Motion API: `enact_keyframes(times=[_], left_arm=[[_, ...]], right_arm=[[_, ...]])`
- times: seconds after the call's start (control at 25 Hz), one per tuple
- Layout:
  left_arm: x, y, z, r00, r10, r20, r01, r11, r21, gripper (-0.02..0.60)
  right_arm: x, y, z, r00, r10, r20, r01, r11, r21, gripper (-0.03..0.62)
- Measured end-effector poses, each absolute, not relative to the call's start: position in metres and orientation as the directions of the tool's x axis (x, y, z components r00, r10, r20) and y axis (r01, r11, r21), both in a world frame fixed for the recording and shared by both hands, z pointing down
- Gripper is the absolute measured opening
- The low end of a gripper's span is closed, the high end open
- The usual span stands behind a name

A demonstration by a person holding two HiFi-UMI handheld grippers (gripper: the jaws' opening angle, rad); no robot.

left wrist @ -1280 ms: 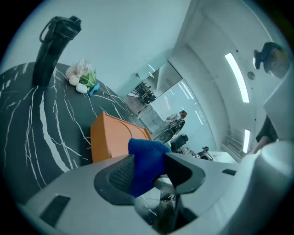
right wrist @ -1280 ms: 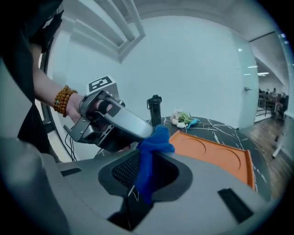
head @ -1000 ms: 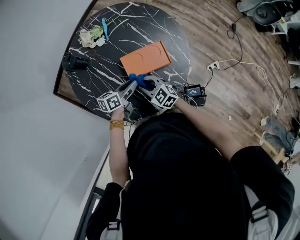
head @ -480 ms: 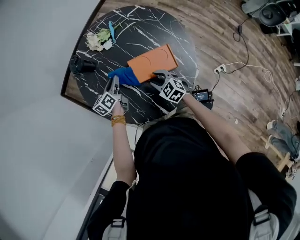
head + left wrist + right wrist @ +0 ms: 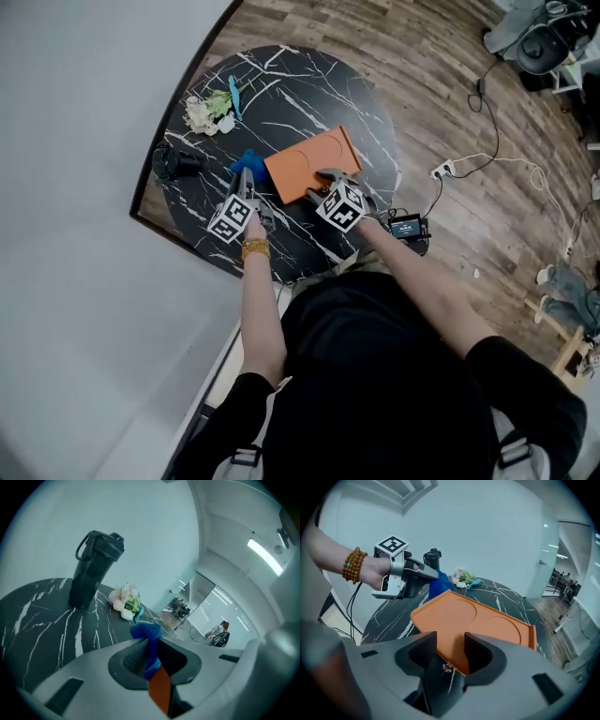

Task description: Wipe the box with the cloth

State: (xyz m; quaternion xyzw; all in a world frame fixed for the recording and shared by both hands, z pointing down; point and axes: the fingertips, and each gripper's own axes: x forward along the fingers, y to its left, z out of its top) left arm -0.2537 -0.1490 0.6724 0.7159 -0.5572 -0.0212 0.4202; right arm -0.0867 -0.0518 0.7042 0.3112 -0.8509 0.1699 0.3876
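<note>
**Cloth in our left gripper, right gripper open at the box**

Our left gripper (image 5: 150, 656) is clamped on the blue cloth (image 5: 147, 632). Its jaws have just been closing, and the fabric is pinched between the pads and bunches up above them. Our right gripper (image 5: 450, 646) has its jaws apart. They have just been opening, and the near corner of the orange box (image 5: 478, 618) shows in the gap between them with neither pad pressing on it.

In the head view the cloth hangs at the box's left end, touching or just beside it; we cannot tell which. The box lies flat near the middle of the round black marble table (image 5: 309, 80), with two shallow circles pressed into its top. A bead bracelet (image 5: 351, 564) sits on the wrist behind our left gripper.

Further out on the table, a black bottle (image 5: 93, 569) stands upright near the wall-side edge. A small bunch of pale flowers (image 5: 124, 599) lies beyond it. Past the table on our right, a small device with a lit screen (image 5: 410, 225) rests on the wooden floor (image 5: 450, 103).
</note>
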Motion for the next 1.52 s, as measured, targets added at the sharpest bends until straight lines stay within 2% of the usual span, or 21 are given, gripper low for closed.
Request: enact_keyframes(times=[0.36,0.84,1.24,1.36,1.52], left_arm=[[-0.228,-0.132,0.690,0.510,-0.727,0.459,-0.690,-0.027,0.724,0.055],[-0.207,-0.094,0.693,0.611,-0.638,0.468,-0.663,-0.090,0.743,0.052],[-0.194,-0.029,0.700,0.645,-0.564,0.516,-0.675,-0.104,0.730,0.052],[-0.189,-0.012,0.686,0.681,-0.537,0.498,-0.671,-0.186,0.718,0.052],[-0.179,0.012,0.648,0.736,-0.530,0.423,-0.616,-0.263,0.742,0.052]], right_arm=[[-0.084,-0.049,0.702,-0.512,-0.388,0.766,-0.677,0.732,-0.082,0.159],[-0.084,-0.055,0.704,-0.507,-0.421,0.752,-0.689,0.722,-0.060,0.159],[-0.083,-0.052,0.705,-0.508,-0.421,0.752,-0.686,0.726,-0.057,0.158],[-0.084,-0.048,0.702,-0.528,-0.371,0.763,-0.641,0.764,-0.072,0.159],[-0.093,-0.014,0.674,-0.662,-0.269,0.700,-0.452,0.888,-0.086,0.168]])
